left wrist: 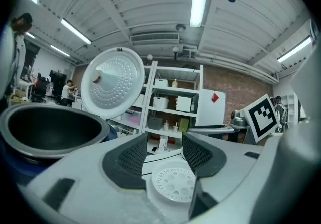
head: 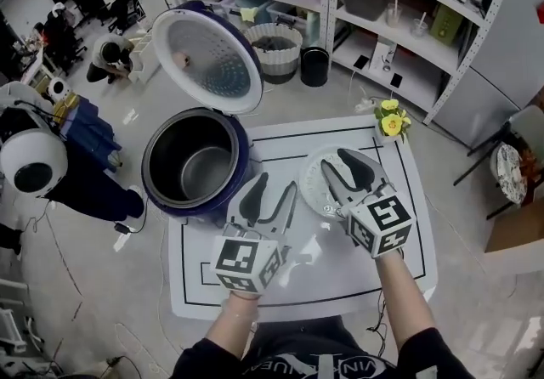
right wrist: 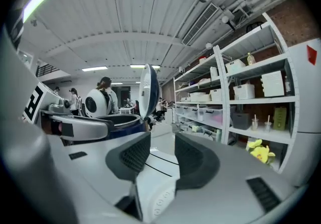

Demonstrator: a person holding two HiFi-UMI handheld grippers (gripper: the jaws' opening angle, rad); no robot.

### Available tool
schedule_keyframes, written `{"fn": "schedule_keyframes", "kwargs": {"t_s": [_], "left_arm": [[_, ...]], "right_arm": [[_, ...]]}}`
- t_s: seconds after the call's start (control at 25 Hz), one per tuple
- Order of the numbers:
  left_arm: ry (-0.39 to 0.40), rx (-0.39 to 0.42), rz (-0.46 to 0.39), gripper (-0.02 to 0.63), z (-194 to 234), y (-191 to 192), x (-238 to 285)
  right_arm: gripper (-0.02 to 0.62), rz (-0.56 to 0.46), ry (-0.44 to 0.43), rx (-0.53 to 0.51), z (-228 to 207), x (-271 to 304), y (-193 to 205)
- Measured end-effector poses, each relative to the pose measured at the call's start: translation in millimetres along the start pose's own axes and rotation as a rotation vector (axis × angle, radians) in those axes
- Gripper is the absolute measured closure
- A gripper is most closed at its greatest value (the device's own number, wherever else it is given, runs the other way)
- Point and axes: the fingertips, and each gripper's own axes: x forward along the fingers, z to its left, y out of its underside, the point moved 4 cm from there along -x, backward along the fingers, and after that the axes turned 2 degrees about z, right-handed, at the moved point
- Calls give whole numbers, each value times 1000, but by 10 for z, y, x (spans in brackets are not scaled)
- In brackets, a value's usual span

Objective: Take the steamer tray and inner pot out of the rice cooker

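Hovering over the steamer tray (head: 311,186), right fingers (head: 357,166) gape.

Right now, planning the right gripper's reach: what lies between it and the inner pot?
The left gripper, jaws apart and empty, hangs between the right gripper and the inner pot in the head view; below it, bare table.

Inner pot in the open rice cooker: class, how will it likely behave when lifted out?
Probably rigid: the inner pot looks like dark metal with a thin rim. Its smooth, glossy wall may be slippery to pinch. It sits deep in the rice cooker, so it likely needs a straight upward lift.
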Motion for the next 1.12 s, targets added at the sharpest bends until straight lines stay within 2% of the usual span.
{"fn": "schedule_keyframes", "kwargs": {"t_s": [0.24,0.6,0.88,1.0,1.12], "left_arm": [[-42,61,-34,397,229,-238,-575],[-273,49,-62,397,1161,-446,-1332],[-367,-5,-29,397,1895,-365,-1576],[-367,-47,-8,397,2186,-301,-1523],[-332,-91,4,397,2400,-284,-1430]], "right_arm": [[449,-20,-98,18,478,214,-143],[449,-16,-222,8,1137,761,-343],[449,3,-217,36,1357,1148,-396],[448,29,-198,50,1361,1303,-368],[445,50,-170,67,1343,1421,-335]]}}
